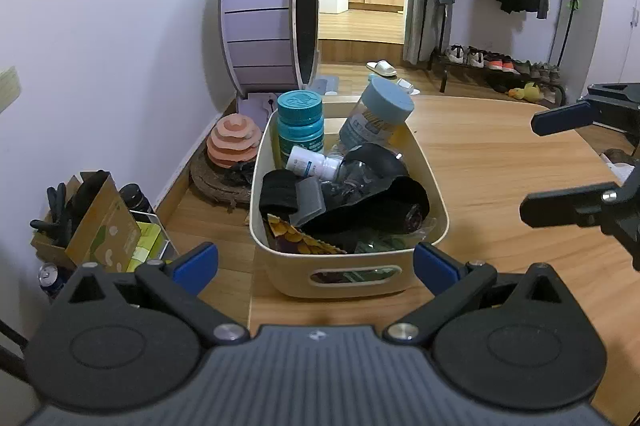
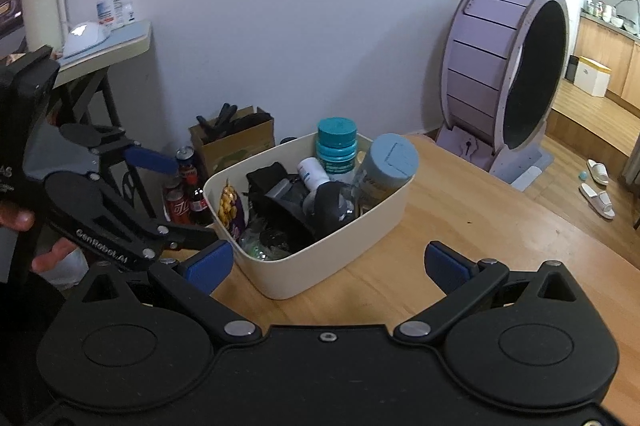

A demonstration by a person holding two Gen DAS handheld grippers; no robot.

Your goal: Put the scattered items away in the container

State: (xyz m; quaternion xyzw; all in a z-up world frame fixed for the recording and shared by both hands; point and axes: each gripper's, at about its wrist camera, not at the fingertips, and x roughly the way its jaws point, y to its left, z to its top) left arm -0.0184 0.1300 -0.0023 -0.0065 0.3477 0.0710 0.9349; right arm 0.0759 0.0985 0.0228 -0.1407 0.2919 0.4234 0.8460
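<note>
Here the left gripper point(image 1: 316, 262) and right gripper point(image 2: 328, 264) hover, jaws apart and empty, near the full cream plastic bin point(image 1: 434, 210) on the wooden table point(image 1: 500, 166).

My left gripper point(image 1: 316, 264): black linkage arms, blue pads, silver pivot screws, ribbed grey body at frame bottom. Right gripper point(image 2: 329, 264): same build, black body. Left frame edge of right view: white "GenRobot.AI" lettering on left unit's arm.
</note>
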